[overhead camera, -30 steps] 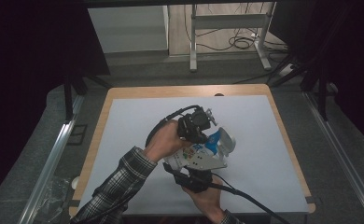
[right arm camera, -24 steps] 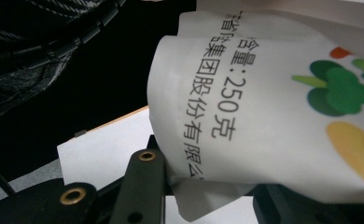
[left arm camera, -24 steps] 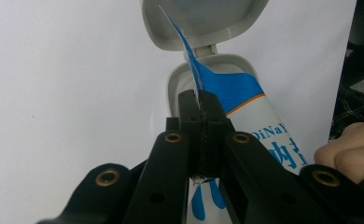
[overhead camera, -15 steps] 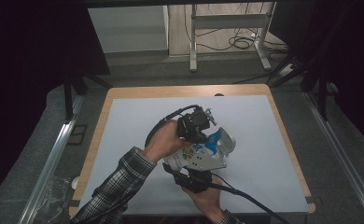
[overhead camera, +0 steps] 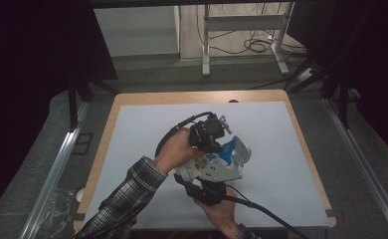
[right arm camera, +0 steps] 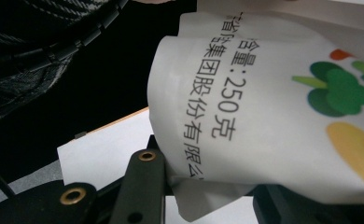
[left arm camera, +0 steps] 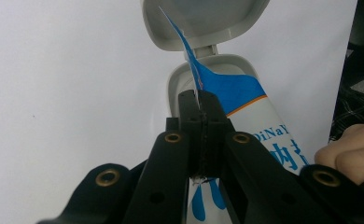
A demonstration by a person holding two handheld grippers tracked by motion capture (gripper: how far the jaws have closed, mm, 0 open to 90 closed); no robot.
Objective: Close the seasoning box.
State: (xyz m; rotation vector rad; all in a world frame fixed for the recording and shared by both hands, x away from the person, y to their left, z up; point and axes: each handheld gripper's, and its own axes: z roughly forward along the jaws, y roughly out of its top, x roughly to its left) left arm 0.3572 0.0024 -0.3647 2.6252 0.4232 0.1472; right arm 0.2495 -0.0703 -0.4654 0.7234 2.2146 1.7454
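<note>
A white soft pack [overhead camera: 213, 168] with blue and coloured print is held above the white-covered table [overhead camera: 142, 129]. Its grey flip lid [overhead camera: 241, 149] stands open. My left gripper [overhead camera: 221, 147] comes from above, and in the left gripper view the left gripper [left arm camera: 199, 100] is shut on a thin blue-and-white seal flap [left arm camera: 188, 55] that rises from the pack [left arm camera: 273, 135] toward the lid [left arm camera: 203, 18]. My right gripper [overhead camera: 206, 181] holds the pack's near end from below. In the right gripper view the right gripper [right arm camera: 213, 196] has its jaws on either side of the crumpled pack [right arm camera: 264, 107].
The table's wooden rim [overhead camera: 197, 97] frames the white sheet. Metal rails [overhead camera: 57, 164] run along the left, and a desk frame with cables [overhead camera: 242, 35] stands behind. A plaid sleeve [overhead camera: 127, 199] and the right gripper's cable [overhead camera: 261, 209] cross the near edge.
</note>
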